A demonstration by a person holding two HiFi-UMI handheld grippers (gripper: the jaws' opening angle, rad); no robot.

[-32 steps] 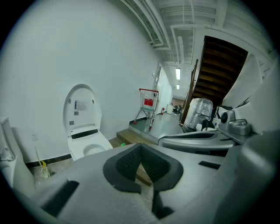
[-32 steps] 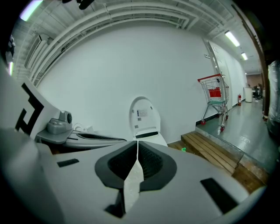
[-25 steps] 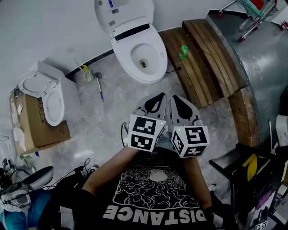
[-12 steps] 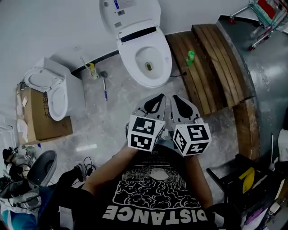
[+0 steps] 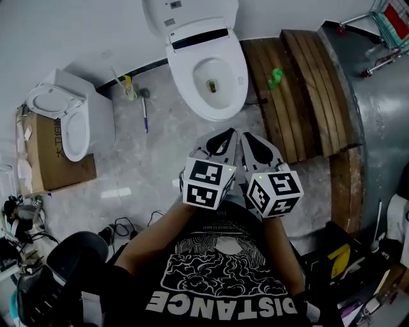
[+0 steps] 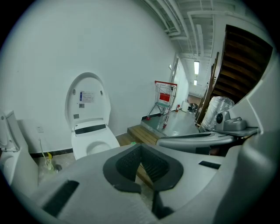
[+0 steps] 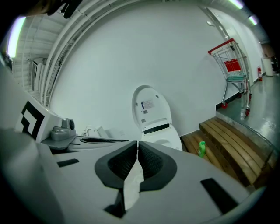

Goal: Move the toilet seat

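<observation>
A white toilet stands against the far wall, its lid raised upright with the seat up against it and the bowl open. Both grippers are held side by side in front of the person's chest, well short of the toilet and pointing at it. My left gripper is shut with nothing in it, and my right gripper is likewise shut and empty. In the left gripper view the closed jaws point at the toilet. The right gripper faces the raised lid.
A second toilet sits on a cardboard box at the left. A toilet brush lies by the wall. A wooden platform with a green bottle lies right of the toilet, then a grey metal surface and a red cart. Cables lie on the floor.
The head view has shifted, so the toilet sits a little farther right and higher in it. Both grippers stay shut and together in front of the chest.
</observation>
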